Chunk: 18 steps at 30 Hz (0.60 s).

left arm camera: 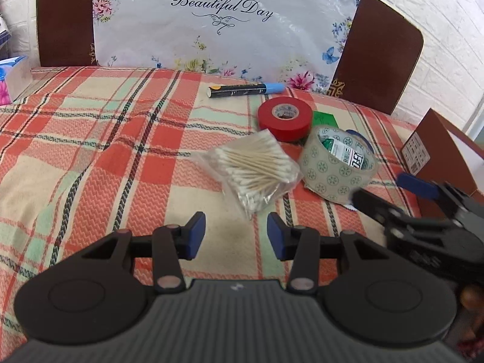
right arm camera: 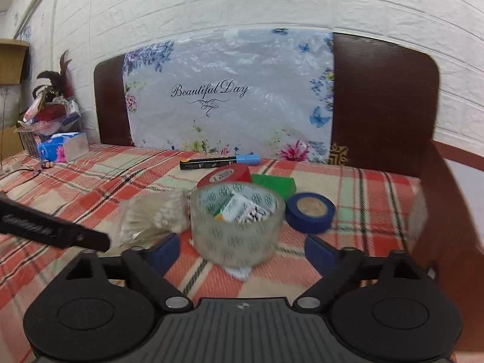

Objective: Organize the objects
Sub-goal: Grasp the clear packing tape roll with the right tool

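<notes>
A clear patterned tape roll [right arm camera: 237, 222] stands on the plaid cloth just ahead of my right gripper [right arm camera: 242, 255], which is open with a finger near each side; it also shows in the left wrist view [left arm camera: 338, 165]. A bag of cotton swabs [left arm camera: 257, 169] lies left of it, just ahead of my open, empty left gripper [left arm camera: 236, 236]. Behind are a red tape roll [left arm camera: 284, 118], a blue tape roll [right arm camera: 310, 211], a green block [right arm camera: 275, 184] and a black marker with a blue cap [left arm camera: 245, 89].
A plaid cloth [left arm camera: 90, 157] covers the bed. A brown headboard [right arm camera: 381, 106] with a floral "Beautiful Day" plastic sheet [right arm camera: 227, 96] stands behind. A tissue box [right arm camera: 63, 146] and a cluttered basket [right arm camera: 45, 121] sit at far left. A brown box [left arm camera: 444, 157] stands at right.
</notes>
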Tool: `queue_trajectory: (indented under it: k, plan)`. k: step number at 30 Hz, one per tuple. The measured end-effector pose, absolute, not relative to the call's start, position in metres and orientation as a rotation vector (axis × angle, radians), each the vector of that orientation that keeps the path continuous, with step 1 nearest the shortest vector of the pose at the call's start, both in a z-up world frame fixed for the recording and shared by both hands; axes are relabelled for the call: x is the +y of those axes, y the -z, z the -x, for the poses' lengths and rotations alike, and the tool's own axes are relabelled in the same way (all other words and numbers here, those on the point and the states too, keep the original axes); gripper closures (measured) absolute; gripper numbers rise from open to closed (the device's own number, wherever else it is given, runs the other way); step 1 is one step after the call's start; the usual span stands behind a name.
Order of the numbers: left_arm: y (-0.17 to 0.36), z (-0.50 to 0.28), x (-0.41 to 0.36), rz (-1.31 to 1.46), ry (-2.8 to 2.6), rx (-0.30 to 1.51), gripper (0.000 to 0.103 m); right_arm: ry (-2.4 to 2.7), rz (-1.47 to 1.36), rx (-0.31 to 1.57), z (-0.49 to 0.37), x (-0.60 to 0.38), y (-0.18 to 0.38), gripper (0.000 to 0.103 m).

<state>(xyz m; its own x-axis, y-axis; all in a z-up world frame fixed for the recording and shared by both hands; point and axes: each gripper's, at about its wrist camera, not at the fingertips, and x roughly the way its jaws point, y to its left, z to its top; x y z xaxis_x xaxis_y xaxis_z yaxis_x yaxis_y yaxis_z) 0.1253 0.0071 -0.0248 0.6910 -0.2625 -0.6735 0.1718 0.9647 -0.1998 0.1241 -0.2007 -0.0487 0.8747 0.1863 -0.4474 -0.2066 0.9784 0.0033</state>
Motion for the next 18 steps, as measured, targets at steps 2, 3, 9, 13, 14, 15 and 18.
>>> queue_trajectory:
  k: [2,3,9,13,14,15,18]
  plan:
    - [0.027,-0.127,0.010,0.137,0.255,0.771,0.056,-0.209,0.056,0.466,-0.144,-0.196,0.053,0.014]
    - [0.029,-0.129,0.012,0.141,0.261,0.774,0.056,-0.227,0.060,0.478,-0.152,-0.194,0.056,0.016]
    - [0.025,-0.128,0.021,0.158,0.267,0.767,0.056,-0.224,0.125,0.360,-0.129,-0.185,0.039,0.017]
    - [0.014,-0.121,0.023,0.180,0.278,0.743,0.056,-0.184,0.146,0.258,-0.067,-0.183,0.015,0.017]
    - [0.012,-0.118,0.020,0.186,0.292,0.741,0.056,-0.184,0.139,0.264,-0.051,-0.184,0.015,0.017]
    - [0.009,-0.115,0.016,0.192,0.310,0.741,0.056,-0.181,0.134,0.278,-0.033,-0.185,0.017,0.017]
    - [0.003,-0.103,-0.005,0.181,0.393,0.747,0.056,-0.146,0.096,0.353,0.011,-0.190,0.034,0.017]
